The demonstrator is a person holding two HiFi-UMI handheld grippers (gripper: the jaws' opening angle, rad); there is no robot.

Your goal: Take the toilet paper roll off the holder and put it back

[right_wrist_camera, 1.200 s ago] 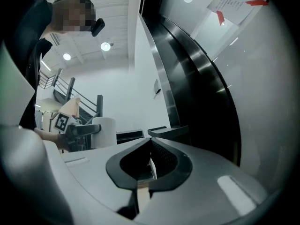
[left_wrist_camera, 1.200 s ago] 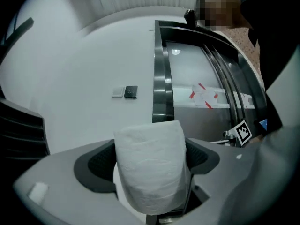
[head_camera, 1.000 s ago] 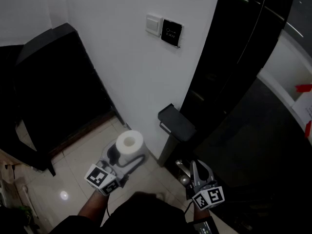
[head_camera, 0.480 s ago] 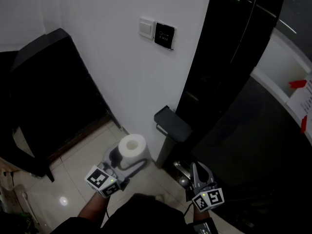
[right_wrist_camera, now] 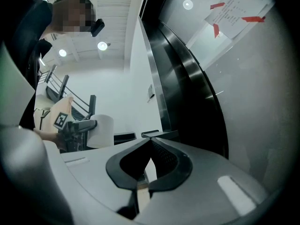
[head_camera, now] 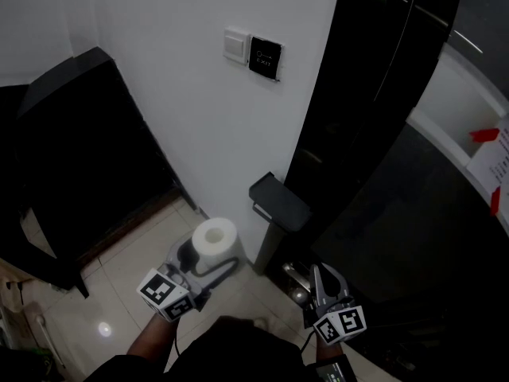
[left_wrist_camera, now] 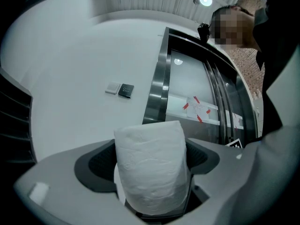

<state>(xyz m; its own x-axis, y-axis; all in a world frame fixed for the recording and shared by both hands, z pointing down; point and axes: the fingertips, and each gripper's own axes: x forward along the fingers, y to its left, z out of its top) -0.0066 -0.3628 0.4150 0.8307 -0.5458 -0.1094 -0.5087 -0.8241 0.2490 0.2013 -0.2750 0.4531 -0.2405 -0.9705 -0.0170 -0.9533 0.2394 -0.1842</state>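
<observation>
Low by the white wall [head_camera: 175,110], my left gripper [head_camera: 205,259] stays clamped on the toilet paper roll [head_camera: 215,239], a pad pressing each side and the roll standing upright. Over the last second it has barely drifted, a touch lower and nearer to me, and for the last half second nothing moves. The black holder [head_camera: 280,200] sits just right of the roll, apart from it, with no roll on it that I can see. My right gripper [head_camera: 320,280] hangs idle by the dark door [head_camera: 374,134], fingers together on nothing. Taking it off looks done; I read this as a pause before carrying the roll right, back onto the holder.
</observation>
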